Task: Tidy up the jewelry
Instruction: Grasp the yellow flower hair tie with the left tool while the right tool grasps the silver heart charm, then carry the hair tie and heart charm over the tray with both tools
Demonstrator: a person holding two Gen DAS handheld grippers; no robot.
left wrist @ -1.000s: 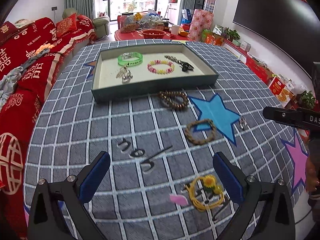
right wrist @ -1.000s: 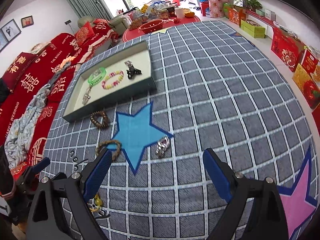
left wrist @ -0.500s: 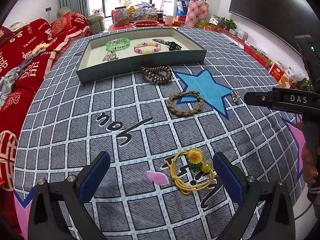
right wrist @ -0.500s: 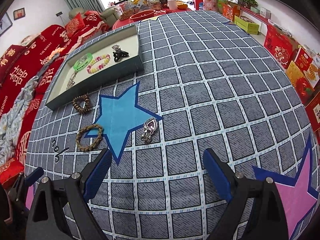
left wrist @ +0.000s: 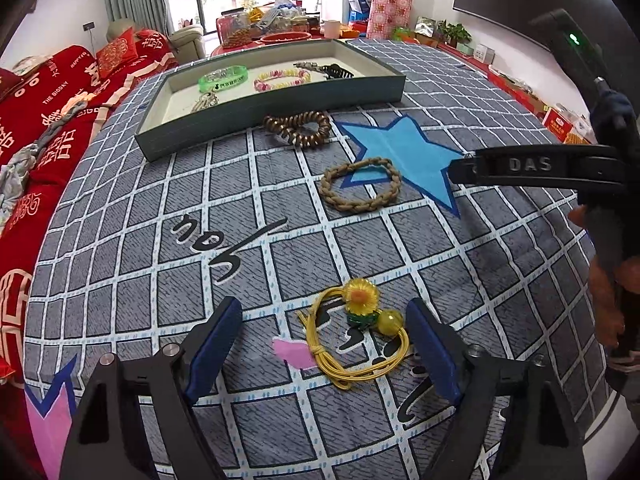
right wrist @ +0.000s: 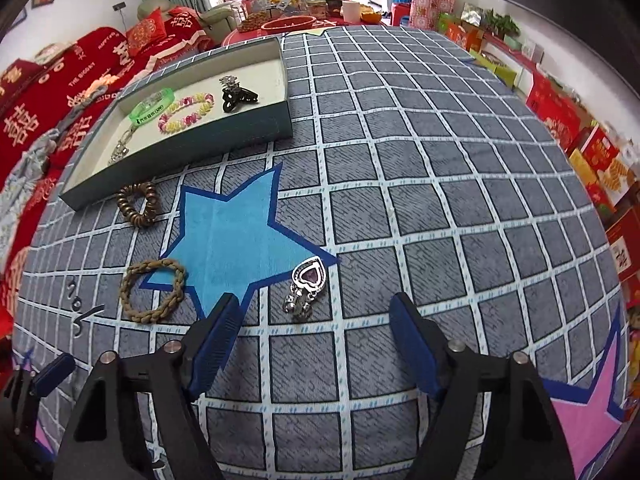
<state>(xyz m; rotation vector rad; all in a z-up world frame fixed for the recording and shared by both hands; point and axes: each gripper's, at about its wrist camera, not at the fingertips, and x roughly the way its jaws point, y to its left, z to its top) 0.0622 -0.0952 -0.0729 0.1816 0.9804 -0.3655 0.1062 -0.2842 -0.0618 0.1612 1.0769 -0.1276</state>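
The left gripper (left wrist: pixel 324 344) hangs low over the grid-patterned tablecloth (left wrist: pixel 120 240), and its 2 blue pads (left wrist: pixel 212 348) are closing. Between them lies the yellow cord hair tie (left wrist: pixel 356 336) with a sunflower charm and a yellow bead. The right pad is just beside the bead, but the pads do not press on the hair tie, so it is not gripped.

The right gripper (right wrist: pixel 312 340) is also closing, with jaws wide apart. The silver heart pendant (right wrist: pixel 306 286) lies on the cloth just beyond its fingertips, at the near right tip of the blue star (right wrist: pixel 228 236). Nothing is held.

To the left of the pendant the braided tan bracelet (right wrist: pixel 154 290) rests partly on the star. Farther away, the brown spiral hair tie (right wrist: pixel 138 204) lies just in front of the tray (right wrist: pixel 180 152).

Inside the tray there are 4 things: a green wristband (right wrist: pixel 154 106), a pink and yellow bead bracelet (right wrist: pixel 186 112), a black claw clip (right wrist: pixel 236 94) and a silver key ring (right wrist: pixel 122 146) near the left end.

In the left wrist view, the right gripper comes in from the right side, held by a person's hand (left wrist: pixel 608 300).
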